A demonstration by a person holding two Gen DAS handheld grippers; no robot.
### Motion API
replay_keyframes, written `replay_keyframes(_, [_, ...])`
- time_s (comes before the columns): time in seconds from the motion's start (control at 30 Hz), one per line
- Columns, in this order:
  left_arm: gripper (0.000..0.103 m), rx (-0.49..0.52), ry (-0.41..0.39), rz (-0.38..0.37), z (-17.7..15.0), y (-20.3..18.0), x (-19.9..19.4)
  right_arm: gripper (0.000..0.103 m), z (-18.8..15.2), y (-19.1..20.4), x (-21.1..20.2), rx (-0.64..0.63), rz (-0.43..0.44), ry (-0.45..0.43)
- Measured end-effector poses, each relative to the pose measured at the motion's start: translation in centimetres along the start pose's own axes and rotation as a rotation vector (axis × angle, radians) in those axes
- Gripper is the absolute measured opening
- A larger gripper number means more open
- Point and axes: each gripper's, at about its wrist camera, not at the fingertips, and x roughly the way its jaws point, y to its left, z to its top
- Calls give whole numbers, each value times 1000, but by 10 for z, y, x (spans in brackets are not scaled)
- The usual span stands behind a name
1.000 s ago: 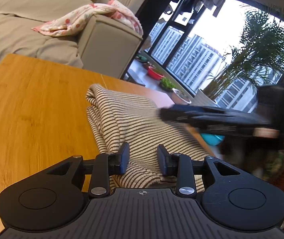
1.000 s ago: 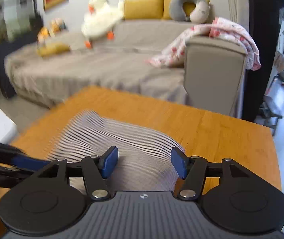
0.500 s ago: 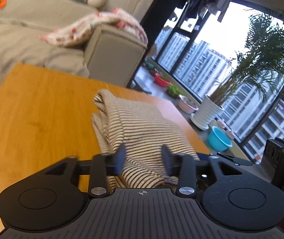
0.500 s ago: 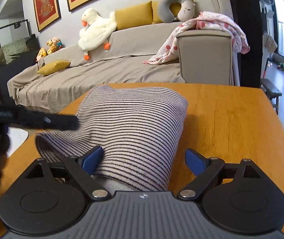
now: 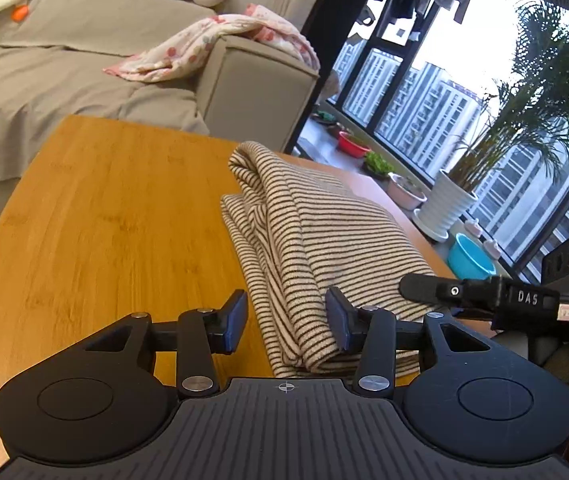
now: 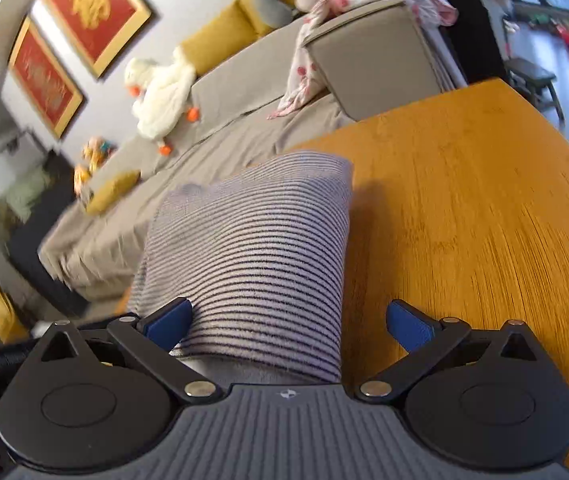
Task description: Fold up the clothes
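Folded cream-and-dark striped knit garment (image 5: 324, 240) lies on orange wooden bench (image 5: 104, 220). Left gripper (image 5: 287, 320) jaws released, near fold edge between them. Right gripper (image 6: 287, 322) jaws just spread wide, garment between, ungripped.

My left gripper (image 5: 287, 322) tilts downward, fingers partly apart and pressing nothing. My right gripper (image 6: 287, 322), rolled sideways, has just been opening and now gapes wide.

We count one folded striped knit garment (image 5: 324, 236) on one orange wooden table (image 5: 104, 220), two black grippers, two red framed pictures, one white plush duck (image 6: 160, 92).
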Motion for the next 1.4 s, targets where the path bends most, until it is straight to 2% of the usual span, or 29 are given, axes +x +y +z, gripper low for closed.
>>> replay_keyframes(0.1, [48, -12, -2, -7, 0, 1, 0, 103, 3, 2, 3, 43, -5, 33])
replay_keyframes(0.17, [46, -22, -7, -16, 2, 1, -1, 103, 0, -1, 5, 89, 57, 40])
replay_keyframes(0.2, [41, -22, -14, -25, 4, -1, -2, 103, -2, -2, 6, 89, 93, 47])
replay_keyframes(0.27, [30, -10, -40, -63, 11, -7, -6, 103, -6, -1, 10, 35, 157, 72])
replay_keyframes(0.3, [25, -4, -54, -83, 14, -11, -8, 103, -9, 2, 9, 4, 155, 68])
replay_keyframes(0.43, [22, 8, -130, -166, 27, -19, -20, 103, -17, 11, 7, -88, 134, 40])
replay_keyframes(0.5, [22, 29, -122, -85, 29, -17, -14, 103, -18, 11, 7, -100, 131, 32])
replay_keyframes(0.67, [22, 65, 17, 213, 12, 8, 17, 103, -19, 10, 4, -89, 139, 20])
replay_keyframes(0.7, [21, 46, 35, 234, 8, 14, 18, 103, -19, 9, 4, -88, 141, 17])
replay_keyframes(0.73, [21, 13, 37, 215, 8, 20, 15, 103, -19, 9, 4, -87, 142, 15])
replay_keyframes(0.8, [25, -41, 21, 163, 11, 26, 7, 103, -20, 10, 4, -86, 142, 13])
replay_keyframes(0.87, [34, -76, -18, 101, 19, 27, -2, 103, -20, 10, 4, -86, 141, 10])
replay_keyframes(0.93, [59, -114, -47, 28, 28, 26, -10, 103, -20, 11, 4, -83, 139, 7])
replay_keyframes(1.0, [71, -169, -50, -82, 36, 25, -10, 103, -20, 12, 4, -83, 137, 7])
replay_keyframes(1.03, [80, -170, -42, -118, 38, 20, -6, 103, -20, 12, 4, -86, 136, 10])
replay_keyframes(1.1, [88, -169, -27, -187, 41, 10, 2, 103, -20, 14, 4, -102, 134, 21])
replay_keyframes(1.17, [86, -109, 25, -112, 38, -1, 18, 103, -19, 17, 5, -129, 142, 44])
replay_keyframes(1.2, [78, -78, 51, -71, 37, -6, 27, 103, -18, 18, 5, -145, 148, 61])
replay_keyframes(1.23, [63, -47, 77, -31, 35, -12, 35, 103, -16, 18, 3, -153, 150, 75])
replay_keyframes(1.27, [65, -42, 102, -6, 34, -11, 43, 103, -13, 16, -1, -146, 150, 74])
replay_keyframes(1.4, [66, -68, 106, -27, 31, -2, 47, 103, 15, 5, -19, -109, 149, 5])
